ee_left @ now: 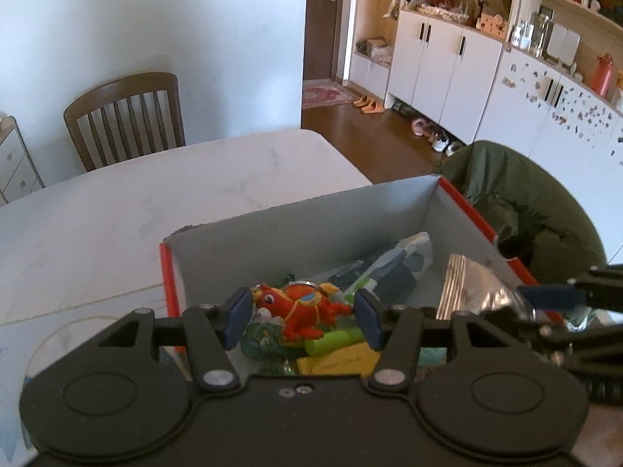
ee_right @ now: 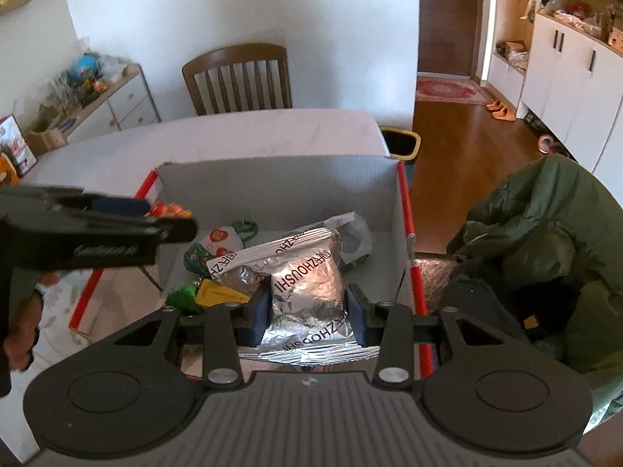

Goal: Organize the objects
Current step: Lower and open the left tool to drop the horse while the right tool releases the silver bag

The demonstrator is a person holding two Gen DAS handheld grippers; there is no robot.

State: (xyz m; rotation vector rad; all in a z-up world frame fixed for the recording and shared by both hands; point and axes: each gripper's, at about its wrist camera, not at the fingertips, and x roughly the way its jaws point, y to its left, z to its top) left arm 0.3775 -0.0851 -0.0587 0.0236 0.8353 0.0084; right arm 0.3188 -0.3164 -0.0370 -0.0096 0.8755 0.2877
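Over the open cardboard box [ee_left: 303, 229], my left gripper [ee_left: 303, 321] is shut on a red-orange toy animal with a key ring [ee_left: 300, 311]. In the right wrist view that gripper [ee_right: 163, 214] reaches in from the left above the box [ee_right: 272, 183], and the toy [ee_right: 171, 209] shows at its tip. My right gripper [ee_right: 309, 311] is shut on a crinkled silver foil bag [ee_right: 307, 284], held low over the box's near right side. The left wrist view shows the bag [ee_left: 471, 292] and the right gripper [ee_left: 545, 299] at the right edge.
The box holds a green tube [ee_left: 335, 340], a yellow packet [ee_left: 342, 364] and plastic-wrapped items [ee_left: 389, 268]. It stands on a white marble table [ee_left: 155, 202]. A wooden chair [ee_right: 237, 78] stands behind, a green jacket [ee_right: 545, 225] lies to the right, and a bin [ee_right: 401, 142] sits past the table.
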